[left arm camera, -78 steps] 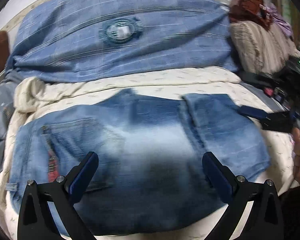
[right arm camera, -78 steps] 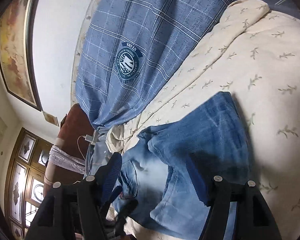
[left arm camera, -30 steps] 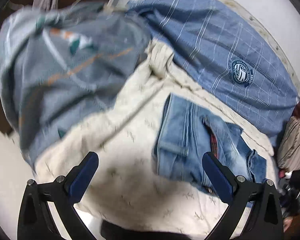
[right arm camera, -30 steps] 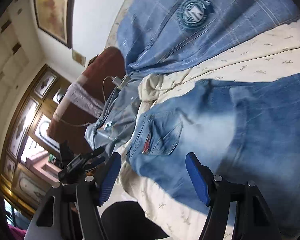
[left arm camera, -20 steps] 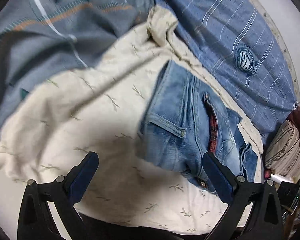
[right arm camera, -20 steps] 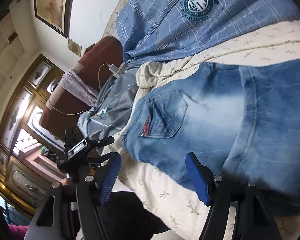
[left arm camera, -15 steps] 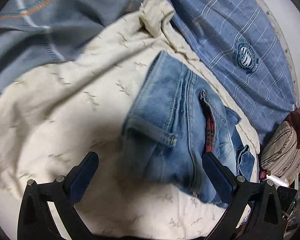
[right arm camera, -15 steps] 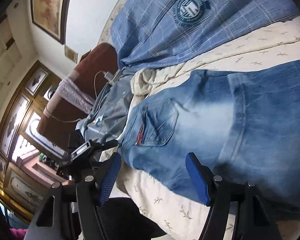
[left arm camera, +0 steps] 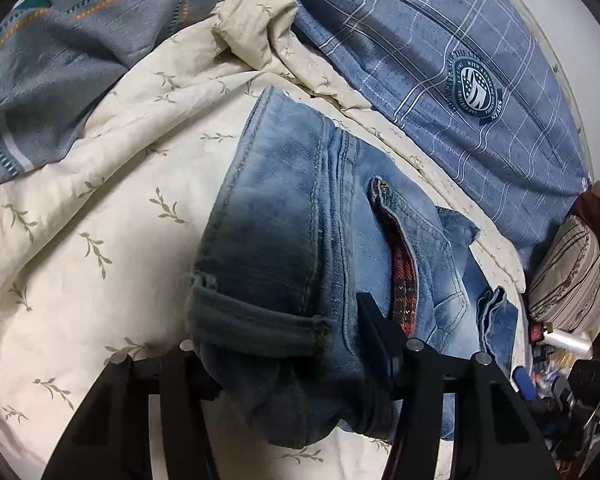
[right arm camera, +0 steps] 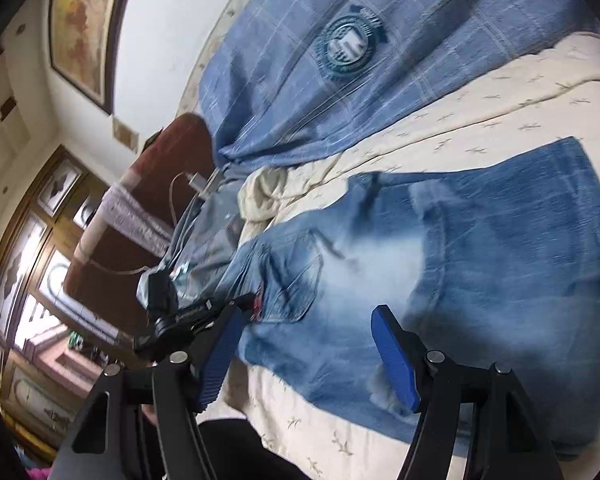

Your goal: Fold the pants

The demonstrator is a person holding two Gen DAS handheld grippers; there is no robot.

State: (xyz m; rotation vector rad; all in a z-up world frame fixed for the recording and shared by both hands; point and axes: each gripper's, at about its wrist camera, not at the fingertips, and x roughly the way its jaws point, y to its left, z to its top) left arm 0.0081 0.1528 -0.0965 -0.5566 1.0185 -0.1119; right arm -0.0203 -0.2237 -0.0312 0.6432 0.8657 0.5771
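A big bed fills both views, with a cream sheet [left arm camera: 80,208] that has little leaf sprigs on it. At the far side lies a blue checked pillow [left arm camera: 440,60] with a round badge, and a grey blanket [left arm camera: 60,40] is bunched in one corner. A striped cushion [left arm camera: 572,272] sits at the bed's edge.

The jeans [left arm camera: 284,216] lie in the middle of the sheet. They look already folded into a short, thick bundle: the legs seem doubled over, a back pocket [right arm camera: 296,276] faces up, and a red checked lining peeks out at one edge. So I think most of the folding is done. What may be left is one more fold or moving the bundle.

The left gripper [left arm camera: 288,344] is squeezed onto the near end of the jeans, with a thick wad of denim bunched between its jaws. The right gripper [right arm camera: 304,356] hangs over the other part of the jeans with its blue pads [right arm camera: 392,356] wide apart and nothing between them. It is close to the cloth, but I cannot tell if it touches.
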